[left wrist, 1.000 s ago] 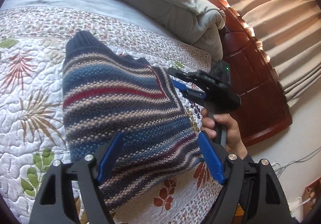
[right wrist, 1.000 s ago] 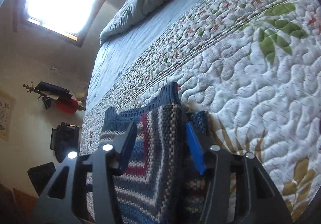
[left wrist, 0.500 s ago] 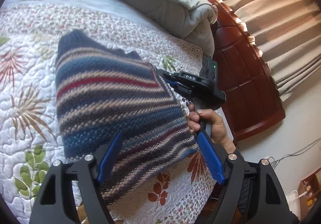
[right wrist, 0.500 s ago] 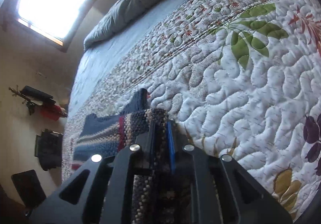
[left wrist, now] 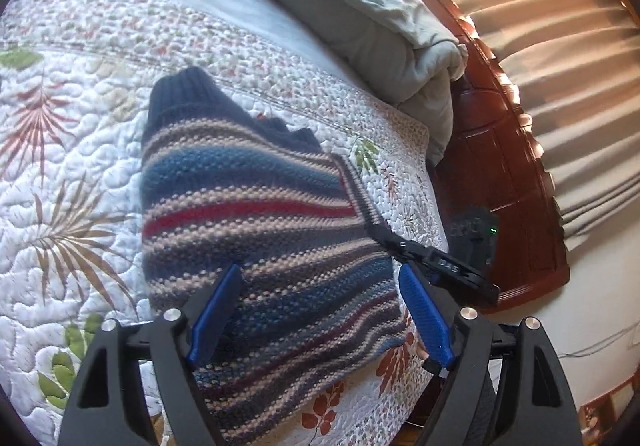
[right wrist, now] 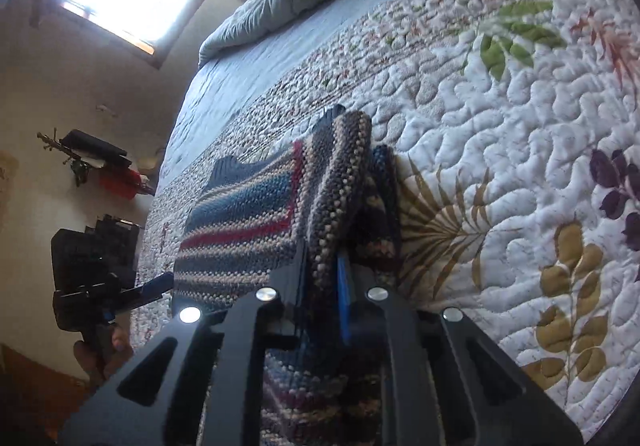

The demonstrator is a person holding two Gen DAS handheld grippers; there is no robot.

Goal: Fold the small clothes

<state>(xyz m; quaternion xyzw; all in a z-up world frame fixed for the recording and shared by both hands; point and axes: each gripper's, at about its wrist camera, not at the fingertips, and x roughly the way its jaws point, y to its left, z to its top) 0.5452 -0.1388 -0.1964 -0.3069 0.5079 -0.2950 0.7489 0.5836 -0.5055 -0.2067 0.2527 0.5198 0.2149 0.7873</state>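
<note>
Pinching a raised fold at one edge of the striped knit sweater, the right tool is clenched, while the left tool hovers released over the sweater's near hem, mid-frame on the quilted bed.

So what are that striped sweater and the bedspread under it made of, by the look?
The striped sweater looks like chunky knitted wool or acrylic yarn: bumpy stitches, ribbed navy cuff, matte. The bedspread looks like quilted cotton, puffy between stitched swirls, with printed leaves; the fibre itself I can't tell.
</note>
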